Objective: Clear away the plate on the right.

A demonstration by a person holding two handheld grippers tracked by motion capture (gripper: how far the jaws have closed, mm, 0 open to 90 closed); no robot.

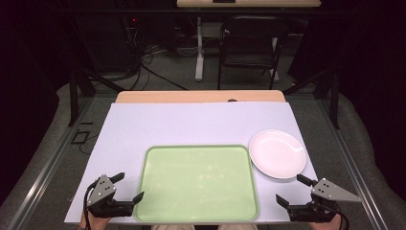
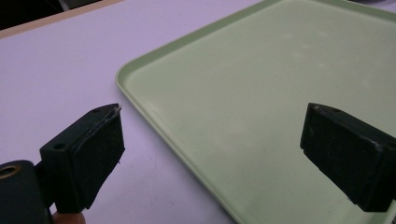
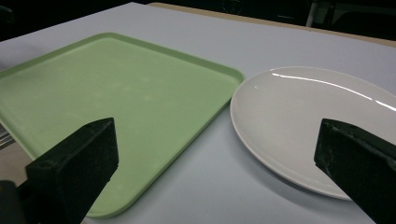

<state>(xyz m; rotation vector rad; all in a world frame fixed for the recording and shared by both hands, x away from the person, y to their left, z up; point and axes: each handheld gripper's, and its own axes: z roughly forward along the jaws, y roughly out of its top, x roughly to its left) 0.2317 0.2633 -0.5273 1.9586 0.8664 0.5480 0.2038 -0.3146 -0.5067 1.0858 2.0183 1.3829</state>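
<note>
A: High view: left gripper (image 1: 128, 187) and right gripper (image 1: 293, 189) wide open, holding nothing; bare green tray (image 1: 198, 183) between them.

B: Right gripper view: white plate (image 3: 308, 126) ahead of the jaws, bare, touching the tray's corner. White table cover (image 1: 191, 124), dark room beyond.

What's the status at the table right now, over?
Left gripper and right gripper both open, holding nothing. Flat pale-green plastic tray bare between them; round white plate beside its far right corner. Nothing in the way.

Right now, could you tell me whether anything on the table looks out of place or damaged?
Nothing stands out. The green tray lies flat and bare, the white plate sits beside its far right corner, unbroken, and both grippers, left and right, are open.
</note>
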